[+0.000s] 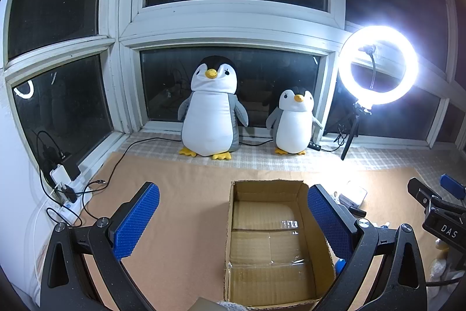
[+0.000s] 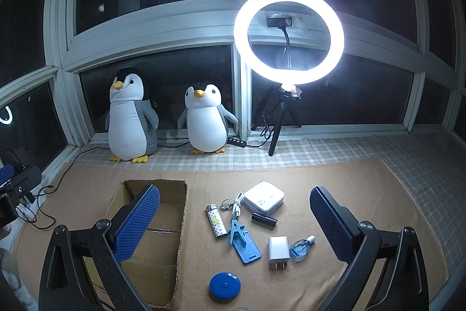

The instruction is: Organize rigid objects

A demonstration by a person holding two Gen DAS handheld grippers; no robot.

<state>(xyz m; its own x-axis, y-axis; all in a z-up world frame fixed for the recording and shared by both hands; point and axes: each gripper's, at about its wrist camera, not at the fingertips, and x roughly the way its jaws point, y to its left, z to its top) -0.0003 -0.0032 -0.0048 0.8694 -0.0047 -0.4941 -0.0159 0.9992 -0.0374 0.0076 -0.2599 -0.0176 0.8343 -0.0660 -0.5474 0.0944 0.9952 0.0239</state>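
Note:
An open, bare cardboard box [image 1: 269, 241] lies on the brown mat, seen also in the right wrist view as the cardboard box [image 2: 163, 249]. My left gripper [image 1: 233, 220] hovers open over it, holding nothing. My right gripper [image 2: 236, 223] is open above several small items: a lighter [image 2: 216, 220], a blue clip stand [image 2: 243, 241], a white charger plug [image 2: 278, 251], a small blue bottle [image 2: 301, 248], a black tube [image 2: 263, 220], a white square box [image 2: 263, 200] with a cable [image 2: 236, 204], and a round blue tape measure [image 2: 224, 286].
Two plush penguins [image 1: 211, 110] [image 1: 292, 123] stand on the checked sill cloth by the window. A lit ring light [image 2: 288, 35] on a tripod stands at the right. A power strip with cables [image 1: 65, 188] lies at the mat's left edge.

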